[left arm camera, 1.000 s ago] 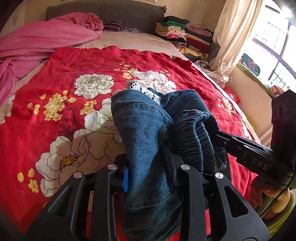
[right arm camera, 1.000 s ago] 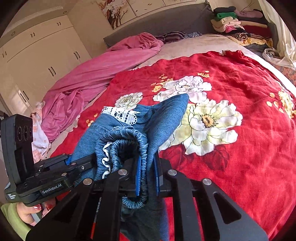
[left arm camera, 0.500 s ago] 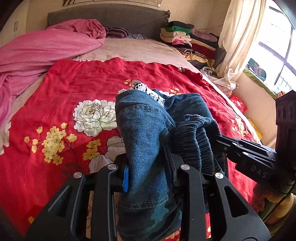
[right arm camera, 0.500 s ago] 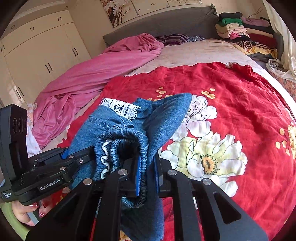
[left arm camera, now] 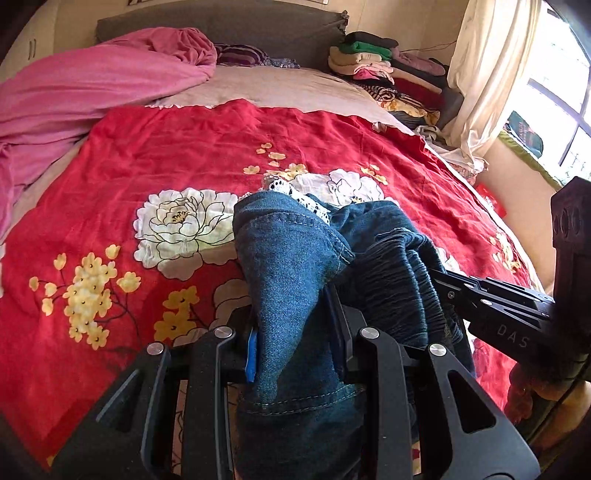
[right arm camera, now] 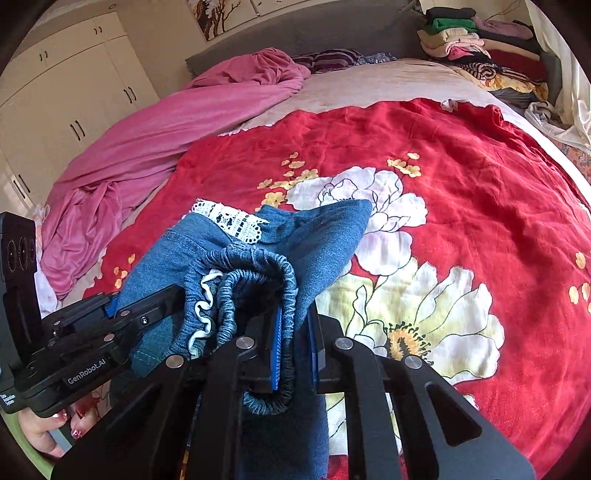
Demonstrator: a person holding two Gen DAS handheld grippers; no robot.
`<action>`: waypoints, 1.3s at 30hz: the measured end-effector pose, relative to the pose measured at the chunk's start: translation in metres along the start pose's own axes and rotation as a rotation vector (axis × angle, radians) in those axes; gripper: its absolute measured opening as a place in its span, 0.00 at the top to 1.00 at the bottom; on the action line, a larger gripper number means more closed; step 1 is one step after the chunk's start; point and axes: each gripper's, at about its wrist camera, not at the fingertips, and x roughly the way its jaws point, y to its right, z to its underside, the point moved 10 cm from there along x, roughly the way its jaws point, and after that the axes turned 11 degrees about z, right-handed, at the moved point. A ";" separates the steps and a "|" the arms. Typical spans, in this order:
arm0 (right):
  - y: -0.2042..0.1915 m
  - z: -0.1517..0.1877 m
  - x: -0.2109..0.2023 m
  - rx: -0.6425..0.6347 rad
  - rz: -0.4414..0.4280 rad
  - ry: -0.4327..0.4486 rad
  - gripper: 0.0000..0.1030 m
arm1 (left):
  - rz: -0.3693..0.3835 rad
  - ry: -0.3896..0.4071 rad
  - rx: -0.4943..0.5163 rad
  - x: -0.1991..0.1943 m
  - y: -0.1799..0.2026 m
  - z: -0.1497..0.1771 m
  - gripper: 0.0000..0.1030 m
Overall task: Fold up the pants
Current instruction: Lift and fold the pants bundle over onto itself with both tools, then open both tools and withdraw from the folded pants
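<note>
Blue denim pants (left arm camera: 291,266) with a white lace trim (right arm camera: 232,219) and a gathered elastic waistband (right arm camera: 255,273) hang bunched above the red floral bedspread (left arm camera: 166,162). My left gripper (left arm camera: 295,332) is shut on a thick fold of the denim. My right gripper (right arm camera: 295,332) is shut on the waistband edge. Each gripper shows in the other's view: the right gripper (left arm camera: 491,299) reaches in from the right side, the left gripper (right arm camera: 99,325) from the left. The lower part of the pants is hidden behind the gripper bodies.
A pink blanket (left arm camera: 85,88) lies along the bed's left side. Stacked folded clothes (left arm camera: 380,62) sit at the far right by the grey headboard (left arm camera: 258,29). A curtain (left arm camera: 480,85) and window are on the right; white wardrobes (right arm camera: 66,96) stand at the left.
Both grippers have carried the pants back toward the foot of the bed and slightly lower; the floral pattern has slid away up the frame. Both grips are unchanged.
</note>
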 end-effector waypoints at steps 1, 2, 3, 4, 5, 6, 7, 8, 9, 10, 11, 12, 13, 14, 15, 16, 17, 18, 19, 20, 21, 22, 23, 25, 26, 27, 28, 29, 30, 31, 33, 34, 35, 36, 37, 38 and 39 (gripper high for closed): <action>0.002 0.002 0.002 0.012 -0.001 -0.007 0.90 | -0.002 -0.003 -0.003 0.001 -0.002 0.002 0.79; 0.005 0.004 0.004 0.022 -0.002 -0.017 0.89 | -0.004 -0.007 -0.005 0.002 -0.004 0.003 0.79; 0.006 0.006 0.006 0.031 -0.002 -0.025 0.89 | -0.008 -0.011 -0.007 0.003 -0.006 0.005 0.79; 0.008 0.008 0.009 0.040 0.000 -0.033 0.88 | -0.011 -0.016 -0.008 0.005 -0.008 0.006 0.77; 0.010 0.010 0.011 0.047 0.005 -0.040 0.86 | -0.019 -0.020 -0.008 0.007 -0.010 0.008 0.76; 0.012 0.012 0.012 0.052 0.012 -0.046 0.85 | -0.023 -0.024 -0.008 0.008 -0.012 0.010 0.73; 0.015 0.014 0.014 0.057 0.020 -0.050 0.84 | -0.023 -0.027 -0.011 0.009 -0.014 0.011 0.72; 0.016 0.016 0.015 0.059 0.030 -0.054 0.83 | -0.023 -0.028 -0.014 0.010 -0.015 0.013 0.71; 0.018 0.017 0.015 0.061 0.037 -0.055 0.81 | -0.027 -0.031 -0.016 0.010 -0.016 0.014 0.69; 0.020 0.018 0.015 0.062 0.047 -0.056 0.76 | -0.030 -0.032 -0.018 0.010 -0.017 0.015 0.67; 0.022 0.019 0.014 0.062 0.064 -0.057 0.70 | -0.032 -0.032 -0.020 0.010 -0.019 0.016 0.65; 0.025 0.020 0.014 0.062 0.076 -0.056 0.67 | -0.035 -0.033 -0.023 0.009 -0.019 0.017 0.62; 0.027 0.022 0.013 0.064 0.081 -0.056 0.64 | -0.037 -0.034 -0.026 0.009 -0.020 0.018 0.58; 0.029 0.023 0.012 0.067 0.085 -0.058 0.62 | -0.040 -0.035 -0.027 0.008 -0.021 0.019 0.56; 0.031 0.025 0.011 0.072 0.095 -0.059 0.60 | -0.042 -0.036 -0.029 0.007 -0.022 0.020 0.54; 0.033 0.026 0.010 0.072 0.105 -0.058 0.56 | -0.043 -0.035 -0.031 0.005 -0.022 0.021 0.53; 0.034 0.028 0.008 0.070 0.109 -0.056 0.56 | -0.045 -0.034 -0.033 0.004 -0.023 0.021 0.50; 0.036 0.030 0.007 0.070 0.116 -0.055 0.56 | -0.047 -0.034 -0.033 0.003 -0.023 0.023 0.48; 0.038 0.031 0.005 0.071 0.122 -0.056 0.55 | -0.047 -0.034 -0.034 0.001 -0.023 0.024 0.46; 0.039 0.034 0.004 0.073 0.125 -0.057 0.53 | -0.049 -0.033 -0.035 0.000 -0.023 0.025 0.45; 0.040 0.035 0.002 0.079 0.127 -0.056 0.52 | -0.050 -0.034 -0.035 -0.002 -0.023 0.027 0.44; 0.041 0.037 0.000 0.083 0.130 -0.054 0.51 | -0.052 -0.032 -0.036 -0.004 -0.023 0.029 0.42; 0.042 0.038 -0.003 0.086 0.133 -0.052 0.49 | -0.052 -0.032 -0.039 -0.006 -0.023 0.030 0.42; 0.043 0.041 -0.008 0.084 0.145 -0.045 0.48 | -0.051 -0.029 -0.041 -0.011 -0.023 0.033 0.40; 0.043 0.042 -0.011 0.084 0.150 -0.041 0.46 | -0.053 -0.027 -0.043 -0.013 -0.023 0.034 0.40; 0.043 0.044 -0.014 0.085 0.155 -0.040 0.46 | -0.052 -0.026 -0.043 -0.016 -0.022 0.036 0.39; 0.043 0.046 -0.017 0.084 0.157 -0.039 0.45 | -0.052 -0.025 -0.042 -0.018 -0.022 0.037 0.39; 0.042 0.048 -0.021 0.084 0.159 -0.034 0.44 | -0.053 -0.022 -0.041 -0.021 -0.021 0.038 0.38; 0.043 0.050 -0.024 0.081 0.165 -0.027 0.43 | -0.053 -0.019 -0.040 -0.024 -0.021 0.039 0.38; 0.043 0.051 -0.029 0.078 0.174 -0.018 0.42 | -0.051 -0.017 -0.040 -0.027 -0.020 0.041 0.37; 0.043 0.055 -0.037 0.079 0.182 -0.006 0.39 | -0.049 -0.014 -0.039 -0.033 -0.017 0.044 0.36; 0.042 0.057 -0.041 0.080 0.179 0.000 0.36 | -0.049 -0.014 -0.038 -0.036 -0.016 0.046 0.35; 0.041 0.059 -0.046 0.077 0.179 0.008 0.36 | -0.049 -0.012 -0.037 -0.040 -0.015 0.048 0.34; 0.040 0.061 -0.051 0.069 0.184 0.016 0.35 | -0.048 -0.009 -0.037 -0.043 -0.014 0.050 0.33; 0.039 0.063 -0.056 0.059 0.189 0.023 0.32 | -0.048 -0.007 -0.036 -0.047 -0.013 0.052 0.32; 0.037 0.066 -0.061 0.053 0.191 0.031 0.28 | -0.047 -0.002 -0.036 -0.051 -0.012 0.053 0.32; 0.036 0.068 -0.066 0.048 0.192 0.040 0.28 | -0.047 0.001 -0.035 -0.055 -0.011 0.055 0.30</action>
